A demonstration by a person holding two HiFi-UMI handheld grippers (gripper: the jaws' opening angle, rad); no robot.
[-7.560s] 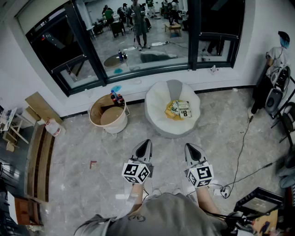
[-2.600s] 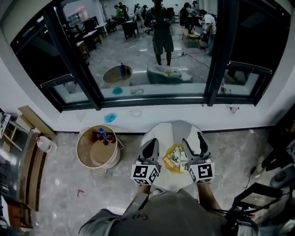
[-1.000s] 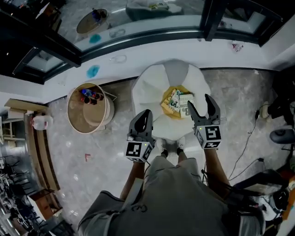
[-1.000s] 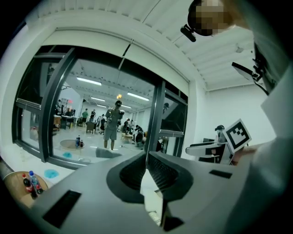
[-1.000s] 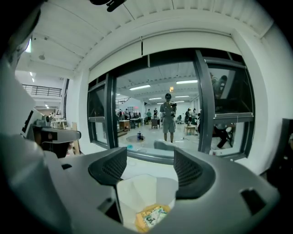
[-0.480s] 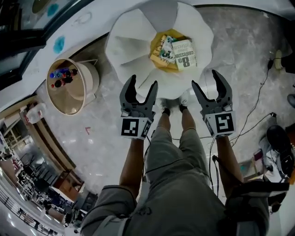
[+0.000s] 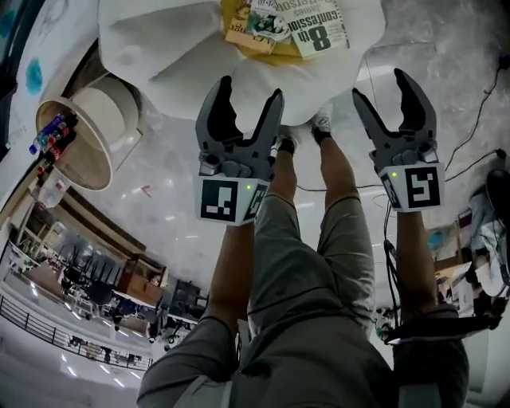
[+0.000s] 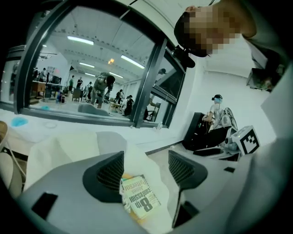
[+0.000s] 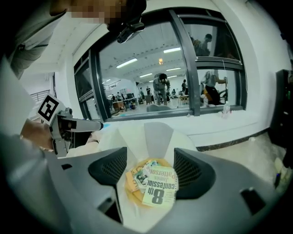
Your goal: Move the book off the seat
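The book (image 7: 320,30) lies in the hollow of the white seat (image 7: 159,56), on the far side of both grippers, and neither touches it. Seen from the head view it sits between the two, a little right of the middle, so I judge the right gripper (image 7: 382,84) slightly the nearer. The left gripper (image 7: 249,88) would have to reach farther and to its right. The right gripper view has the book (image 9: 160,185) squarely ahead, framed between its jaws but well beyond them. In the left gripper view it (image 8: 139,199) shows low between the jaws, likewise out of reach.

Both grippers have their jaws spread wide with nothing in them.

The book's long axis runs roughly near to far, tilted a little, with a short edge towards the person. A grip across its width would need the jaws on its left and right sides.

It is a pale paperback, lying flat and face up, with bold black lettering and a large "8". It rests on something yellow (image 7: 233,14). A smaller booklet (image 7: 261,22) lies just left of it, touching or overlapping its edge.
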